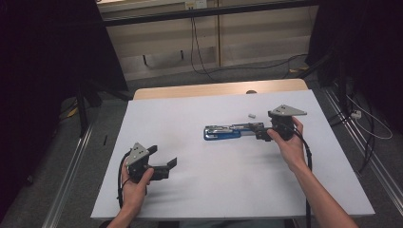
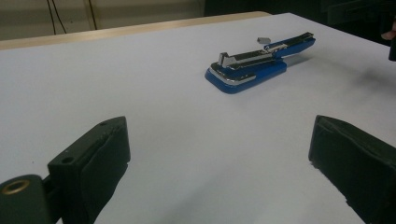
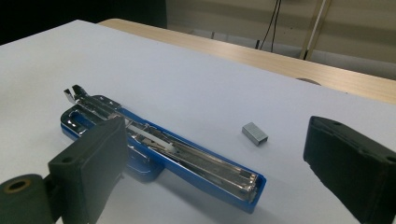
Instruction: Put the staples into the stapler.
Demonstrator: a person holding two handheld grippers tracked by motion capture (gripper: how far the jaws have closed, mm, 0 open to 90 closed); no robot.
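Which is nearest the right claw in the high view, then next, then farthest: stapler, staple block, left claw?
1. Stapler: just left of the right claw, its end by the tips.
2. Staple block: slightly beyond, toward the table's far edge.
3. Left claw: far left, near edge.

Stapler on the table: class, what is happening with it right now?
A person holds a claw in each hand over a white table. A blue stapler lies swung open, and a small block of staples sits loose beside it. The right claw hovers open at the stapler. The left claw waits open, well apart.
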